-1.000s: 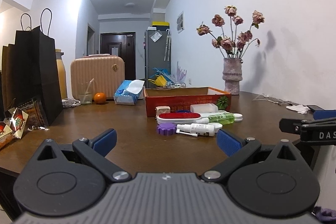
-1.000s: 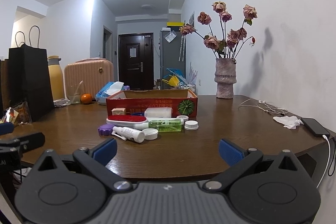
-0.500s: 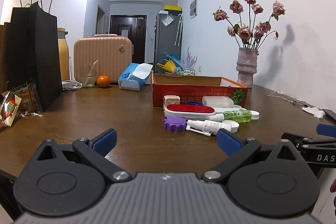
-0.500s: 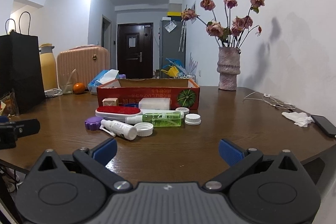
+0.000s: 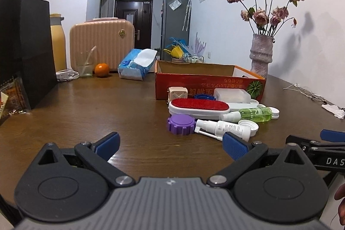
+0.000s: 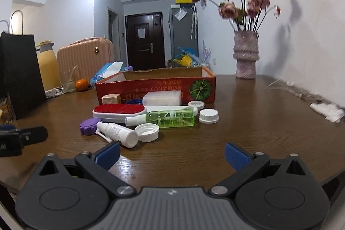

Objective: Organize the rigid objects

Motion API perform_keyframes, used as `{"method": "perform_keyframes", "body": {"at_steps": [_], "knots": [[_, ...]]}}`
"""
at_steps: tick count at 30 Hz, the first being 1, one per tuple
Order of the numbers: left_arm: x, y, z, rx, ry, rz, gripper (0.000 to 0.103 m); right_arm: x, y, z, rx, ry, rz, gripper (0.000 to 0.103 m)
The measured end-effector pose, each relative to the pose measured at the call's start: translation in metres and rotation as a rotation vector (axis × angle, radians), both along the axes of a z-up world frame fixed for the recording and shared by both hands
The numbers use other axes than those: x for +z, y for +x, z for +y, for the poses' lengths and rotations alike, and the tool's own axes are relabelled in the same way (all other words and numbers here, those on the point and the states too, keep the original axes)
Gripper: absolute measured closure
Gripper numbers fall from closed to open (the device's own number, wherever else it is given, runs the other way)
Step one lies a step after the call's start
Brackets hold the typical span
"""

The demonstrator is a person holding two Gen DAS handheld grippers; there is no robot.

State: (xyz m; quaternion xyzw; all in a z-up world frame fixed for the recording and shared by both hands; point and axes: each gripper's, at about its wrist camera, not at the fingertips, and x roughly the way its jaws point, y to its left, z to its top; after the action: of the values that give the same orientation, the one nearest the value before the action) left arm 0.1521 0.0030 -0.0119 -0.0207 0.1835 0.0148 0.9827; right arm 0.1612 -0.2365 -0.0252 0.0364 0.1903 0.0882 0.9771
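Grippers both wide apart, holding nothing: left gripper (image 5: 170, 143) and right gripper (image 6: 171, 154) low over table (image 6: 248, 122) near edge. Just beyond: white spray bottle (image 6: 117, 133), purple cap (image 5: 181, 124), white cap (image 6: 147, 132), green bottle (image 6: 170, 118), red lint brush (image 5: 199, 108). Behind them, touching or nearly, red cardboard box (image 6: 155, 89); vase (image 6: 245, 55) further back on the right.

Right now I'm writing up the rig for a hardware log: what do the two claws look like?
Both are built alike: the left claw and right claw each have black linkage arms with silver pivot screws, two round black discs, a ribbed grey body and blue ridged finger pads. The right one, seen from the left wrist camera, carries white lettering "DAS". No cables or sleeves show.
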Motion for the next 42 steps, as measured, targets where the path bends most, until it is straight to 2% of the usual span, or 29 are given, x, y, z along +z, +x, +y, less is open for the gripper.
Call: {"method": "perform_keyframes", "body": {"at_steps": [5,8,17,22,26,28,30,33,40,42], "knots": [[-0.001,0.022,0.000,0.000,0.000,0.036,0.000,0.001,0.025,-0.002,0.050,0.037,0.059,0.000],[-0.004,0.035,-0.003,-0.006,0.023,0.060,0.000,0.002,0.035,0.001,0.094,0.031,0.065,0.010],[-0.012,0.080,0.000,-0.039,0.032,0.153,0.012,0.009,0.059,0.015,0.216,0.006,0.076,0.016],[-0.016,0.092,-0.003,-0.051,0.061,0.176,0.016,0.006,0.072,0.019,0.216,-0.014,0.079,0.017],[-0.014,0.101,-0.003,-0.067,0.085,0.169,0.021,0.002,0.086,0.020,0.216,-0.007,0.115,0.030],[-0.013,0.107,-0.004,-0.066,0.090,0.172,0.025,0.001,0.091,0.020,0.210,-0.005,0.124,0.034],[-0.013,0.113,-0.002,-0.058,0.085,0.185,0.035,0.001,0.095,0.018,0.207,0.006,0.125,0.034],[-0.015,0.119,0.000,-0.052,0.077,0.198,0.040,0.001,0.099,0.015,0.196,0.014,0.124,0.038],[-0.018,0.127,0.000,-0.069,0.057,0.204,0.042,-0.004,0.111,0.009,0.179,0.027,0.166,0.046],[-0.019,0.128,0.001,-0.080,0.041,0.207,0.037,-0.005,0.111,0.008,0.181,0.032,0.159,0.046]]}}
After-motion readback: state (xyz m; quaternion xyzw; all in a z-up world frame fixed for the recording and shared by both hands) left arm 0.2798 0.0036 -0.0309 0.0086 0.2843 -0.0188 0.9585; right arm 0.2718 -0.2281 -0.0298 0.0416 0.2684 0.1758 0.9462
